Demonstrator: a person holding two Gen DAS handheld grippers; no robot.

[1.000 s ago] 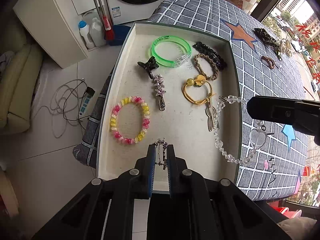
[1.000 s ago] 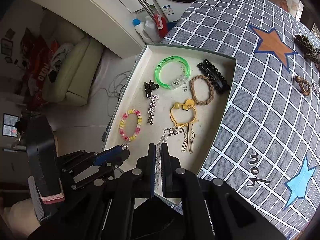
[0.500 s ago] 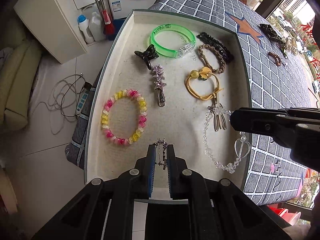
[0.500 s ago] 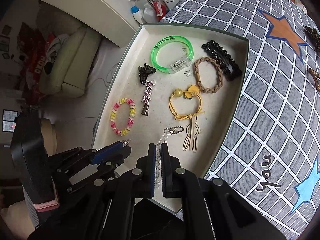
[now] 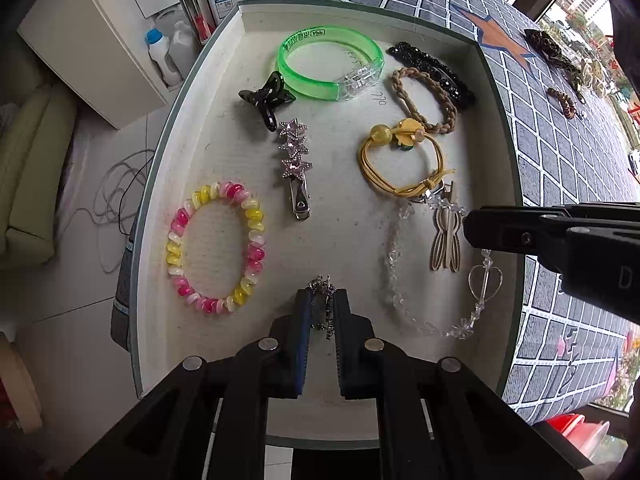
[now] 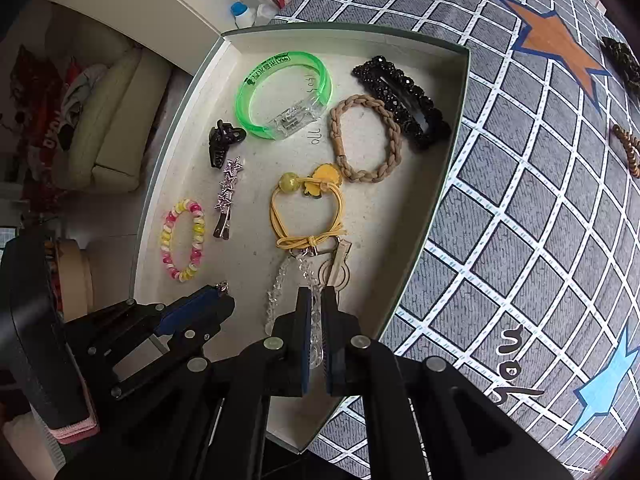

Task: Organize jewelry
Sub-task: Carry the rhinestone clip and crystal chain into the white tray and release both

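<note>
Left gripper (image 5: 321, 312) clamped on small chain (image 5: 320, 300), hanging just above tray (image 5: 192, 120) floor beside bead bracelet (image 5: 216, 254); right gripper (image 6: 316, 328) pinching crystal strand (image 5: 400, 280), its loop trailing towards the yellow tie (image 6: 308, 216) beyond

A shallow cream-lined tray (image 5: 192, 92) holds the jewelry flat: a pink-and-yellow bead bracelet (image 5: 216, 254), a star hair clip (image 5: 296, 168), a black claw clip (image 5: 267, 99), a green translucent bangle (image 5: 330, 64), a braided tan hair tie (image 5: 424, 100), a black beaded barrette (image 5: 432, 74) and a yellow cord tie (image 5: 400, 160). A clear crystal chain (image 5: 394, 264) with a heart charm drapes near the tray's right wall; a small silver piece (image 5: 322, 304) hangs pinched above the tray floor.
</note>
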